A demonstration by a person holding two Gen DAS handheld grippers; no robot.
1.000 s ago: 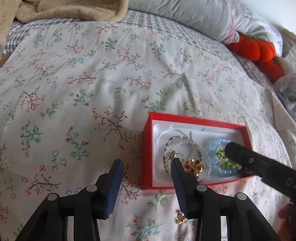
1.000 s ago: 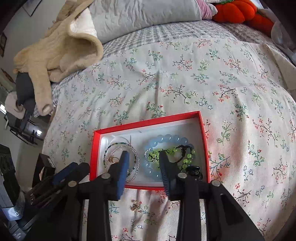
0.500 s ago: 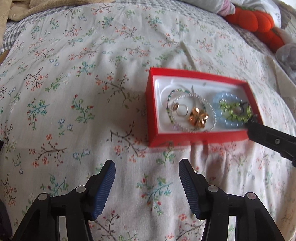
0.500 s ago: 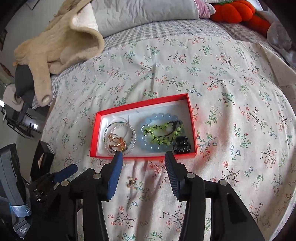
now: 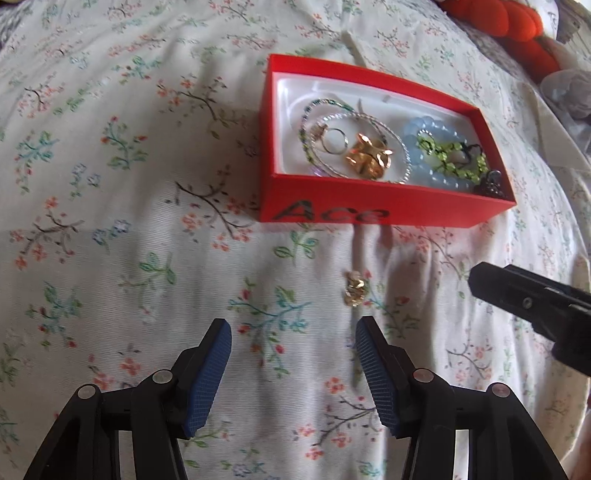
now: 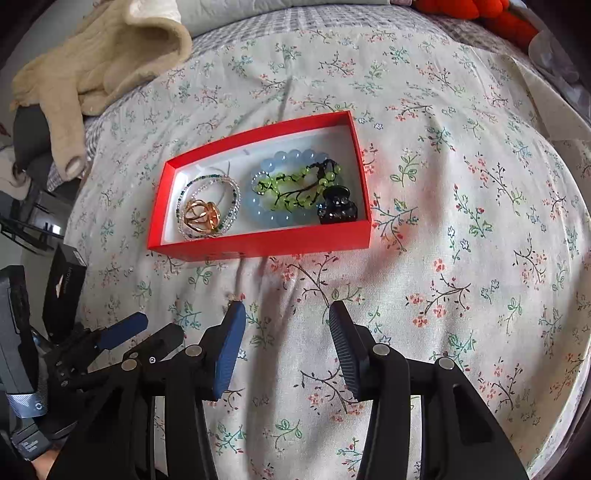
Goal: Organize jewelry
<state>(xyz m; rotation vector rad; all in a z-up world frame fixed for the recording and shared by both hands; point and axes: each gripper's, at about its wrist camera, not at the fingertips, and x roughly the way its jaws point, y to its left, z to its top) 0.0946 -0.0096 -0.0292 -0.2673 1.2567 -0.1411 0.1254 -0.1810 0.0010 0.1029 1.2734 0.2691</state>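
Note:
A red box (image 5: 369,213) (image 6: 266,243) sits on the floral bedspread. It holds beaded bracelets (image 5: 354,122), a gold piece (image 5: 369,157) (image 6: 201,216), a blue bead bracelet (image 6: 284,158), a green bead bracelet (image 5: 450,155) (image 6: 295,184) and a black clip (image 6: 338,206). A small gold earring (image 5: 355,290) lies loose on the bedspread in front of the box. My left gripper (image 5: 293,373) is open and empty, just short of the earring. My right gripper (image 6: 286,350) is open and empty, in front of the box.
Orange pumpkin plush (image 5: 517,33) lies at the far right of the bed. A beige knit garment (image 6: 96,62) and a grey pillow lie at the head. A black box (image 6: 64,284) sits by the bed's left edge.
Both grippers have pulled back from the box toward the near side of the bed. The right gripper left the black clip in the box. The loose earring now shows ahead of the left gripper.

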